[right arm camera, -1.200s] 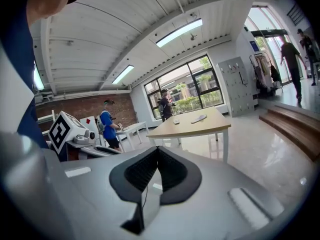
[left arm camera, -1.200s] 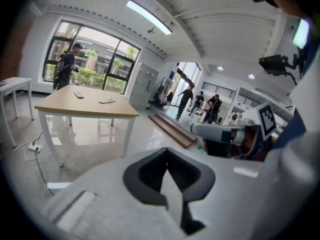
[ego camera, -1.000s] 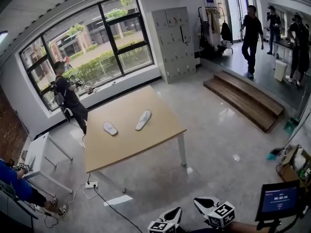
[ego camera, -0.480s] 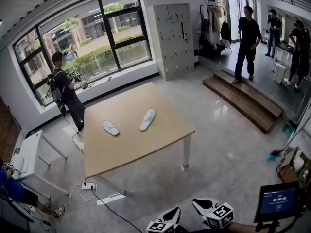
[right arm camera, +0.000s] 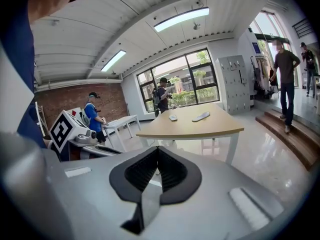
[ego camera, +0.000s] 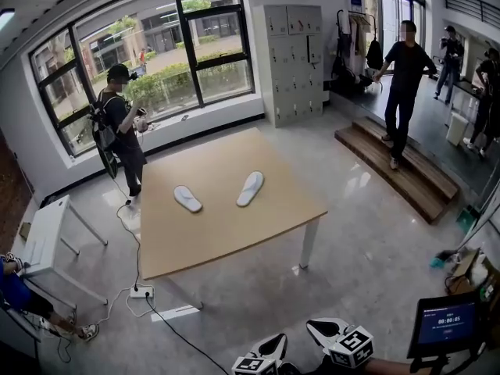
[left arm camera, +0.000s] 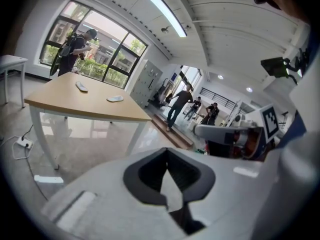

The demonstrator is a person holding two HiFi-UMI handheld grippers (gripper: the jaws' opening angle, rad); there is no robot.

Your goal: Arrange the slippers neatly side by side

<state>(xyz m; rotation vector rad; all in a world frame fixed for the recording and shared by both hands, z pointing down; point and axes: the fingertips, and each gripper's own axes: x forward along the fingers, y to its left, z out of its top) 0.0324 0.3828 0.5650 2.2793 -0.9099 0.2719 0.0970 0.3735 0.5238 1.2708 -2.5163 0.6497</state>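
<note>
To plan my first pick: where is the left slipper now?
In the head view the left slipper lies on the wooden table, left of centre, apart from the other slipper to its right.

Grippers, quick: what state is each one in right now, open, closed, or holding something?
Left gripper: closed, jaw tips together, holding nothing.
Right gripper: closed, jaw tips together, holding nothing.

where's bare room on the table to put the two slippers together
The table is mostly bare: the gap between the left slipper and the right slipper, the wide near strip from them to the front edge, and the far end behind them. Nothing crowds the top; a person stands by its far left corner.
</note>
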